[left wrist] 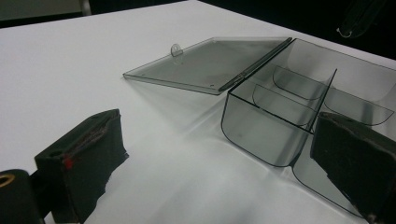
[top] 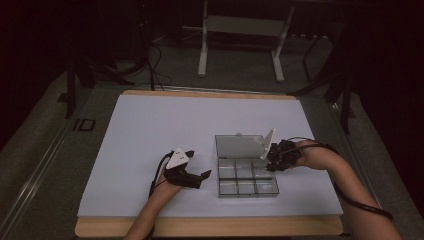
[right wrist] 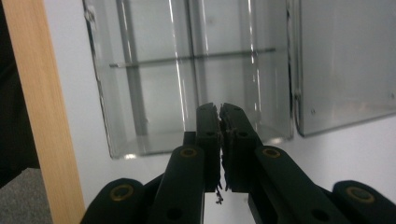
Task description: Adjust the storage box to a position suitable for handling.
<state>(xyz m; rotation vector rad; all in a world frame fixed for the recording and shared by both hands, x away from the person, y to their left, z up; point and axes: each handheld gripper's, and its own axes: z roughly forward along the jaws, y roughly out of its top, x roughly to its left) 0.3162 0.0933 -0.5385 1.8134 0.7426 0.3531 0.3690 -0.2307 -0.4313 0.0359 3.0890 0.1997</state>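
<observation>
The left gripper (top: 198, 173) was black, with a grey three-cornered plate (top: 178, 158) on top and a thin black cable (top: 155, 176) looping off its back. Seen from its own camera, its two jaws were thick, square-cut black blocks with rough, worn faces; one bore a small red mark (left wrist: 68, 162), and a brass-coloured ring (left wrist: 5, 179) sat in a rounded black part beside it. The right gripper (right wrist: 220, 108) was black as well, its link arms studded with brass-ringed pivot holes (right wrist: 188, 152), its pads frayed along the inner edges. A black cable (top: 364, 205) trailed along the bare forearm.
</observation>
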